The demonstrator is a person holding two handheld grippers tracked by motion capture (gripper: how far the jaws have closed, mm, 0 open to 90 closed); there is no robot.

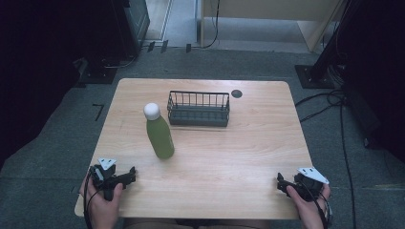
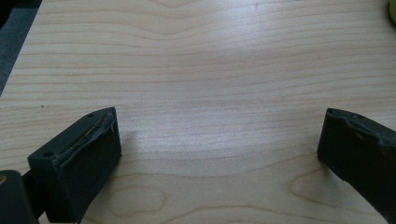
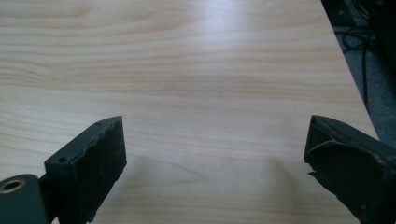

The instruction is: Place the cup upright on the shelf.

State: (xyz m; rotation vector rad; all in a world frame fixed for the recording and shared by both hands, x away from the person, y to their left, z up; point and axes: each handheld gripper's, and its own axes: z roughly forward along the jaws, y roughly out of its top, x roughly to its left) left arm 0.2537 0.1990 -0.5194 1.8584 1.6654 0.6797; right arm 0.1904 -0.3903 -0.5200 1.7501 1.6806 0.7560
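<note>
Left tool (image 1: 125, 177) rests at the near left corner of the table (image 1: 248, 157), jaws spread wide with nothing between them; its own view shows bare wood between the pads (image 2: 88, 163). Right tool (image 1: 286, 185) sits at the near right corner, jaws likewise wide apart and empty. Green bottle (image 1: 159, 133) with a white cap stands upright left of centre, nearer the left tool but well apart from it. Dark wire basket (image 1: 198, 109) stands just behind and to the right of the bottle.

Black left gripper (image 1: 125, 177) & right gripper (image 1: 285, 185) w/ grey triangular top plates, black cables, screw-holed jaws.
</note>
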